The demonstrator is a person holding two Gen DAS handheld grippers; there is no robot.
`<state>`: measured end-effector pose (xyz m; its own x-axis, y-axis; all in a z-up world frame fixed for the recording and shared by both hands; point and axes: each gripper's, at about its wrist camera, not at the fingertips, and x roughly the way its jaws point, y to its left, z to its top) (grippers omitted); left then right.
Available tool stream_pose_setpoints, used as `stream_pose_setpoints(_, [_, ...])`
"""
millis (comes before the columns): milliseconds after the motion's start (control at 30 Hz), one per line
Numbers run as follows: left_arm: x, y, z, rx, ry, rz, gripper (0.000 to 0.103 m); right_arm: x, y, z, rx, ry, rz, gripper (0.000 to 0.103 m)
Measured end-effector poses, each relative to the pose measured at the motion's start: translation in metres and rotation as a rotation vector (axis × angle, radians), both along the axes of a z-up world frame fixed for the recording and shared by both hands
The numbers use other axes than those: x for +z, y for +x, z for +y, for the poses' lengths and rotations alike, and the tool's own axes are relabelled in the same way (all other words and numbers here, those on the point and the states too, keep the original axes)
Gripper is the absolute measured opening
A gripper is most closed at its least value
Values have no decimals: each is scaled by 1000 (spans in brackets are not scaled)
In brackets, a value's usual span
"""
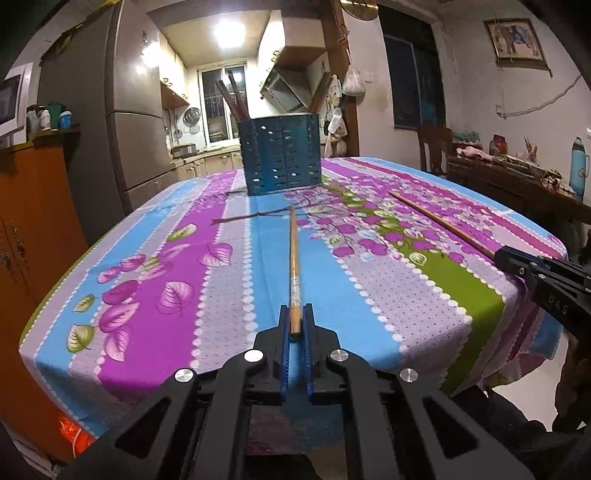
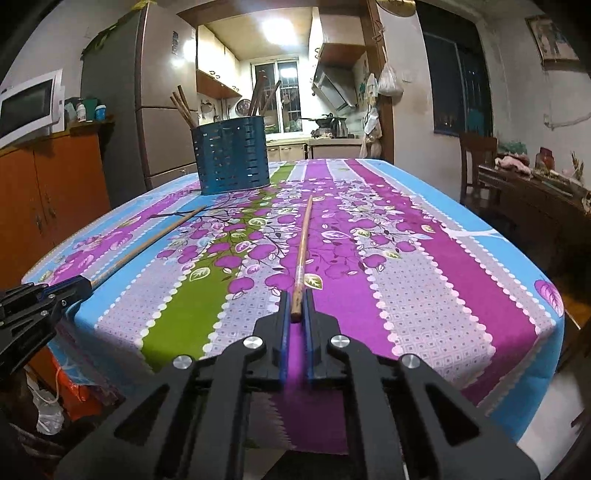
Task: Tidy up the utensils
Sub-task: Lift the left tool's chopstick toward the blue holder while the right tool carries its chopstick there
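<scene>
Each hand-held gripper, left [image 1: 296,325] and right [image 2: 296,308], pinches 1 chopstick [image 1: 294,258]; no legible writing.

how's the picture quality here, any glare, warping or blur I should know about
Left wrist view: ceiling light blows out white, fisheye bends the table edges, chopstick sharp. Right wrist view: same glare from the light, dark curved corners, holder and chopstick crisp.

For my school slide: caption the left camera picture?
Left gripper pinches a chopstick near the blue holder.
</scene>
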<state>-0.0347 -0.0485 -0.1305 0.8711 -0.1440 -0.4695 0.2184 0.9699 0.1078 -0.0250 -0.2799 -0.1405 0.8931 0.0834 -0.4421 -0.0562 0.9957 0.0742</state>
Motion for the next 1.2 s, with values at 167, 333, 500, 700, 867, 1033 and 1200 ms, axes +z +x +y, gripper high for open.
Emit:
stream_pose_setpoints(167, [11, 0, 9, 18, -6, -34, 8, 8, -4, 1, 3, -16, -17, 5])
stream_pose_setpoints(333, [32, 1, 21, 32, -4, -93, 8, 33, -13, 0, -2, -50, -88, 5])
stream_pose_setpoints(500, [58, 0, 28, 31, -16, -159, 8, 60, -17, 1, 3, -66, -155, 5])
stream_pose_setpoints(700, [98, 24, 37, -12, -52, -197, 8, 100, 3, 1, 61, -91, -237, 5])
stream_pose_setpoints(867, [130, 68, 44, -53, -104, -160, 8, 135, 38, -4, 99, -94, -277, 5])
stream_pose_setpoints(1033, [155, 107, 41, -84, -106, -138, 8, 161, 73, -2, 139, -107, -280, 5])
stream_pose_setpoints(1200, [174, 132, 39, -120, -107, -126, 8, 171, 90, 1, 159, -125, -281, 5])
